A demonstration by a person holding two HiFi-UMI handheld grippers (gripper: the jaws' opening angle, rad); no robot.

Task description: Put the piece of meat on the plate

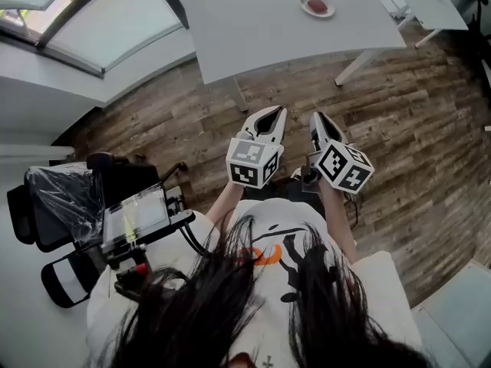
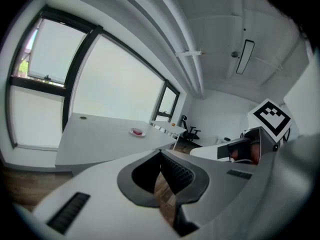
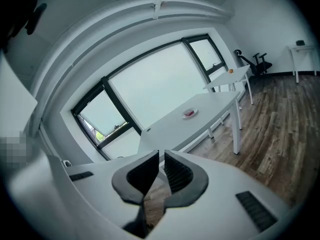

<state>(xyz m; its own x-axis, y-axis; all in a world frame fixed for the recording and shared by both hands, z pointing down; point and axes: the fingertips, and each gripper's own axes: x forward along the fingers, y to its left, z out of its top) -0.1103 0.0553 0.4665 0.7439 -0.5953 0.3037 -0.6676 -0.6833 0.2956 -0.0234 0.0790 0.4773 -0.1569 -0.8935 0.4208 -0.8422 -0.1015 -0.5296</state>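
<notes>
Two empty tools: my left gripper [image 1: 268,115] and right gripper [image 1: 317,119] have their jaws pressed together, since nothing needs holding. The meat [image 1: 316,5] already lies on the plate [image 1: 329,11], at one o'clock on the table [image 1: 261,33], well apart from me.

Open wood floor [image 1: 295,94] runs ahead to the white table [image 1: 253,21].

Bright, even daylight pours in through the big windows [image 2: 115,79], washing the panes out to near white, the pale bench [image 1: 261,21] shows only faint shadows, and both gripper views bend hard and go dark at their round edges, the near fingers [image 3: 142,176] slightly soft.
</notes>
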